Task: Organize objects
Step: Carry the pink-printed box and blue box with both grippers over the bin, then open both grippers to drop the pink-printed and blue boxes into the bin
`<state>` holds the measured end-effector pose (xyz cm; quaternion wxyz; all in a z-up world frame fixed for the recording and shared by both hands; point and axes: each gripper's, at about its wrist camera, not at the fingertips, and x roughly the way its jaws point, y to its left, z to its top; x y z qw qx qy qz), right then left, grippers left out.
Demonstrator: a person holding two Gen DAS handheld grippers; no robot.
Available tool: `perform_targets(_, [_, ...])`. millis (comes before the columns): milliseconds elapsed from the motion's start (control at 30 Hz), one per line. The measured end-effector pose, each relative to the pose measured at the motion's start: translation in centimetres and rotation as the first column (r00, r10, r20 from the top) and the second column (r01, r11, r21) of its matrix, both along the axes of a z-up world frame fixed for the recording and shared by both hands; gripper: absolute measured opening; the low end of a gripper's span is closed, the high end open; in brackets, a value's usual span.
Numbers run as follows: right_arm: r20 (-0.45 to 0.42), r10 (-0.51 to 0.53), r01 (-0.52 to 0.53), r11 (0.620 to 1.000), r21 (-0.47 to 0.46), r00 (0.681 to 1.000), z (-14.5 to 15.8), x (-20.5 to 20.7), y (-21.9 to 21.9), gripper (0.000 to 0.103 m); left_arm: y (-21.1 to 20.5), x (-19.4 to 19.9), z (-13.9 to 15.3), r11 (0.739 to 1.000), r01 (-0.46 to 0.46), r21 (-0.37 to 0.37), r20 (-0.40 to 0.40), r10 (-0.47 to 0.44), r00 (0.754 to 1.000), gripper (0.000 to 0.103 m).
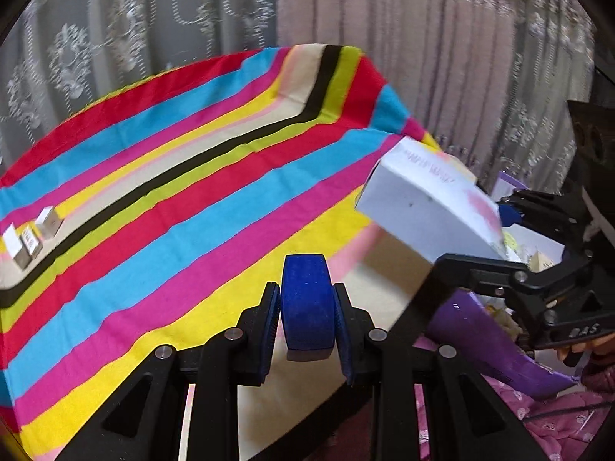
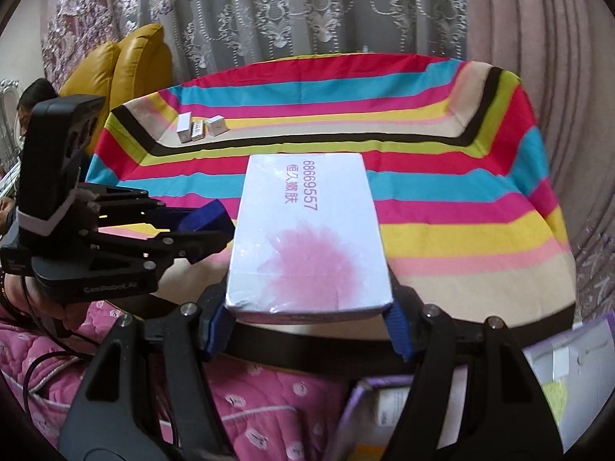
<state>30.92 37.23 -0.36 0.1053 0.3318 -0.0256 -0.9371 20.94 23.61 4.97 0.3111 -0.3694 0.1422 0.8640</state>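
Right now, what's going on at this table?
A person is sorting items with two handheld grippers. The left gripper has its jaws shut on a small blue case. The right gripper clamps a white box with a pink blotch. Both are held above the near edge of the striped tablecloth. Three small boxes already stand in a row at the far side.

Soft, even daylight; fisheye bending at edges — slight motion blur throughout.

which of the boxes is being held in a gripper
The large white box with the pink splash, clamped in the right gripper. The three small boxes sit far off on the striped cloth.
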Motion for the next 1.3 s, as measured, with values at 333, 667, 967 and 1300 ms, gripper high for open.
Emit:
perform_targets(333, [0.014, -0.100, 0.100, 0.995, 0.024, 0.995, -0.4, 3.3, 3.7, 0.069, 4.1, 2.8, 2.5, 0.986, 0.164, 0.009, -0.008, -0.164, 0.986, 0.029])
perform_targets(667, [0.034, -0.314, 0.311, 0.948, 0.067, 0.949, -0.6, 6.5, 10.8, 0.069, 10.7, 6.0, 2.5, 0.925, 0.380, -0.010, 0.046, -0.379, 0.924, 0.029])
perform_targets(967, [0.094, -0.460, 0.438, 0.880, 0.184, 0.883, -1.8, 8.6, 15.6, 0.069, 16.8, 10.7, 0.7, 0.819, 0.566, -0.097, 0.068, -0.562, 0.824, 0.029])
perform_targets(1300, [0.181, -0.533, 0.478, 0.835, 0.272, 0.827, -2.8, 11.2, 18.1, 0.069, 20.6, 13.2, 0.5, 0.728, 0.675, -0.118, 0.040, -0.676, 0.736, 0.029])
